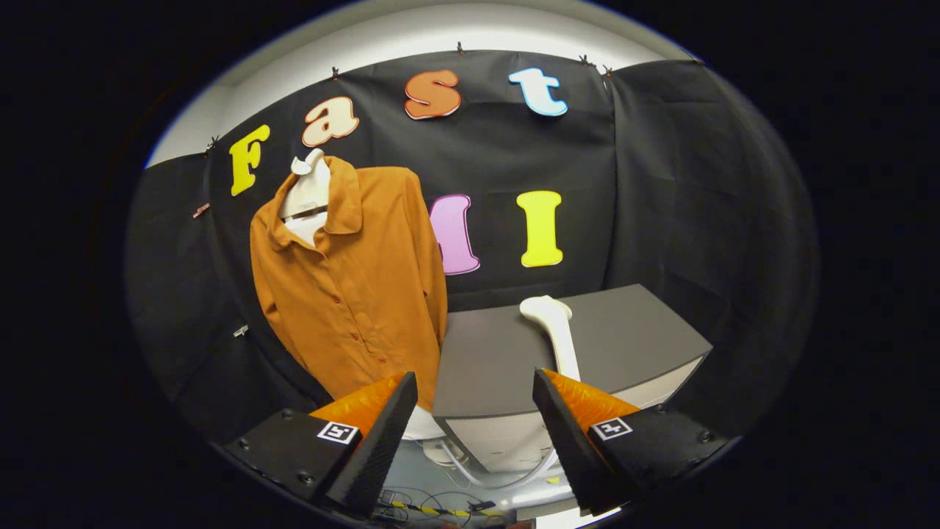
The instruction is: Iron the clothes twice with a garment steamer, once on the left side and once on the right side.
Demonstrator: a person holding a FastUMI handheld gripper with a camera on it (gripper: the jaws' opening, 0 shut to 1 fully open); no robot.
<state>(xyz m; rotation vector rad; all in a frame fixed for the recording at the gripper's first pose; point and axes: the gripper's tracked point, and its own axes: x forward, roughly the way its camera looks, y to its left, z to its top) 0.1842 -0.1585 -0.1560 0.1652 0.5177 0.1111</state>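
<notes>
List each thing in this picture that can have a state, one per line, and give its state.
Shirt: hanging on a hanger against the booth wall, buttoned, collar open.
Garment steamer: lying on the grey table, not held, beyond the jaws.
Steamer hose: hanging in a loop below the table's front edge.
Gripper: jaws open, holding nothing, apart from the steamer.

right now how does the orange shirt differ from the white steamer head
The orange shirt hangs upright on a hanger against the wall; the white steamer head lies flat on the grey table. The shirt is soft cloth and far bigger; the steamer head is rigid and slim. Both sit beyond the open gripper, untouched.
</notes>
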